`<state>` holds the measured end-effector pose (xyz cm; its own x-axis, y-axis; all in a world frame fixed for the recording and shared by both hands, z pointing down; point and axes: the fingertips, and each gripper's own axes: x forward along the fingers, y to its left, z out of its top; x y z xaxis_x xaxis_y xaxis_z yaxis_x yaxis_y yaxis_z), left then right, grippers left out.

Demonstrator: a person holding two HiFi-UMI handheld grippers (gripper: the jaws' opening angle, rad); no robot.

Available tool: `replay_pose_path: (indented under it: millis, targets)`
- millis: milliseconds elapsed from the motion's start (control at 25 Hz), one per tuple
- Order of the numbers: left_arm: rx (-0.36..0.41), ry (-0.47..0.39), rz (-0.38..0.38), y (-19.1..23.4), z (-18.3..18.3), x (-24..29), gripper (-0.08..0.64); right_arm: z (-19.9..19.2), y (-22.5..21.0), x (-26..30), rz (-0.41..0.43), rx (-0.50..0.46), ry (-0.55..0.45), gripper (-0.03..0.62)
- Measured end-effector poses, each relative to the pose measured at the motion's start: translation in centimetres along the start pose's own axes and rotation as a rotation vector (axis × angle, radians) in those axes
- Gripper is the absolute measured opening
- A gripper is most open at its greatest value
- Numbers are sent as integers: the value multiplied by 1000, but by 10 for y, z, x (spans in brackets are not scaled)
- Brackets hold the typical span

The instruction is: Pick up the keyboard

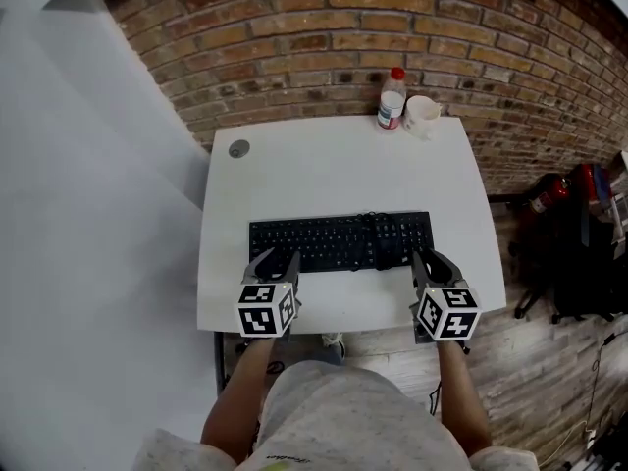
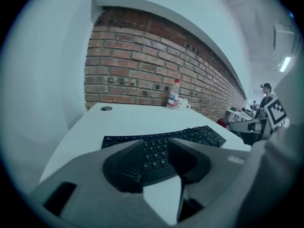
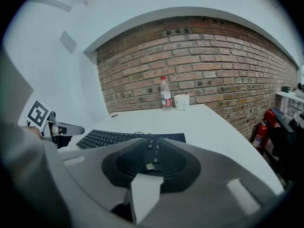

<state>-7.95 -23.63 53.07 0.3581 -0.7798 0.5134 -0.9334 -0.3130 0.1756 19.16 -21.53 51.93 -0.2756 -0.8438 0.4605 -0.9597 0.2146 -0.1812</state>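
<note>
The black keyboard (image 1: 339, 241) lies flat, keys up, on the white tabletop (image 1: 334, 165), toward its near side. Its long axis runs left to right, parallel to the near edge, and its front long edge faces the person.

The left hand-held gripper (image 1: 275, 261) sits just at that front edge near the keyboard's left end. The right hand-held gripper (image 1: 435, 263) sits at the same edge near the right end. Both point away from the person, angled down, so the keyboard lies straight ahead of each and crosswise to its reach. Neither hand looks nearer than the other.

The left hand-held gripper is released, its jaws clearly apart, and its own view shows letter keys in the gap between the tips. The right hand-held gripper's jaws stand only a little apart, with the keyboard's right end showing through the narrow gap. As far as I can tell, its pads are not pressing on anything. My guess is that each hand takes one end.

A bottle (image 1: 392, 98) and a mug (image 1: 422, 114) stand well apart from all this, at the far edge.
</note>
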Motion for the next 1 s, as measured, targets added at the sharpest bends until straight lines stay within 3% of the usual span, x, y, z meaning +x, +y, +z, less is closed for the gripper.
replay_pose_path:
  millis: [400, 720, 1000]
  targets:
    - [-47, 43, 86, 67, -7, 22, 251, 4, -25, 43, -74, -72, 92, 195]
    - [-57, 54, 103, 88, -7, 34, 326, -3, -39, 70, -80, -68, 145, 258]
    - [-106, 91, 111, 94, -18, 42, 404, -11, -49, 91, -59, -29, 173, 353]
